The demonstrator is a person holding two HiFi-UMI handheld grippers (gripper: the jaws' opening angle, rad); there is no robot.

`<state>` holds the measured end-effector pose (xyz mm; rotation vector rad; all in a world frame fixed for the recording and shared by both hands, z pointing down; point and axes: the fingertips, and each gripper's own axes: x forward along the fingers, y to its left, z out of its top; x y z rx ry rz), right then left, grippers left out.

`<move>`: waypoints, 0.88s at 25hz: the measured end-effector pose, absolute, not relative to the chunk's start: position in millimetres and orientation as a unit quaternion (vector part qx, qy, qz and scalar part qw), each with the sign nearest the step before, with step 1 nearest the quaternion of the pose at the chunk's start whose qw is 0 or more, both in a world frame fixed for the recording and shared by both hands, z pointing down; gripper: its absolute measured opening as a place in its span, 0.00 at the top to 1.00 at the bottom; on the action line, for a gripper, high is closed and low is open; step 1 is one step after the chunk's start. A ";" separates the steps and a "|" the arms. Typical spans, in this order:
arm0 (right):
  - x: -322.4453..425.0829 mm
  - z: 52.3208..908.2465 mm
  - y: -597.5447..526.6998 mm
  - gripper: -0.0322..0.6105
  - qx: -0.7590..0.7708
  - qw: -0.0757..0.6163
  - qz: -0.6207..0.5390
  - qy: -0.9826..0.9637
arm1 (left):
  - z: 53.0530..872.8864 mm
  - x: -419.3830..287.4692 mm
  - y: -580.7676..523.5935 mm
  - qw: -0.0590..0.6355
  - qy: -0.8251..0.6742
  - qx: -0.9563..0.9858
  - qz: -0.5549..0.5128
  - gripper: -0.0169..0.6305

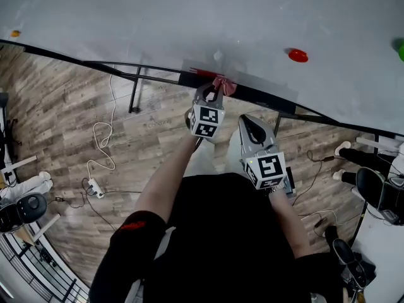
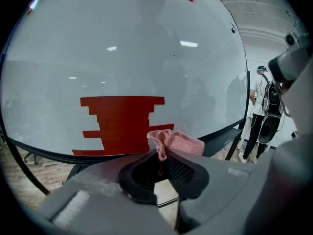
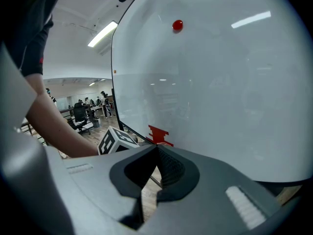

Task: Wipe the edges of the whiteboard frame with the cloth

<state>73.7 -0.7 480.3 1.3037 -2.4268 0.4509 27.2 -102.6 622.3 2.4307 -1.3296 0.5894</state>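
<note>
Left gripper view had the left gripper (image 2: 163, 155) clamped tight on a small pink waffle-weave cloth (image 2: 178, 142). The cloth poked out past its tips, right by the black bottom frame edge (image 2: 46, 152) of the big white whiteboard (image 2: 122, 48). Right gripper (image 3: 157, 150) sat off to its side, jaws pinched together on nothing. Looked like the wipe was only starting; next it'd need the cloth pressed onto the frame and slid along.

Bright, even light; ceiling-light glare on the whiteboard (image 2: 122, 58); fisheye-warped edges.
</note>
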 end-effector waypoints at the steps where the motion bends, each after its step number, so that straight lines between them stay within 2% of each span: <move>1: 72.5 480.1 -0.7 0.95 0.460 0.174 0.159 -0.856 | 622.5 25.9 -103.0 0.154 -0.464 0.848 0.205 0.94; 22: 39.7 476.7 -17.1 0.95 0.437 0.172 0.154 -0.869 | 622.0 -5.6 -111.1 0.148 -0.466 0.845 0.217 0.94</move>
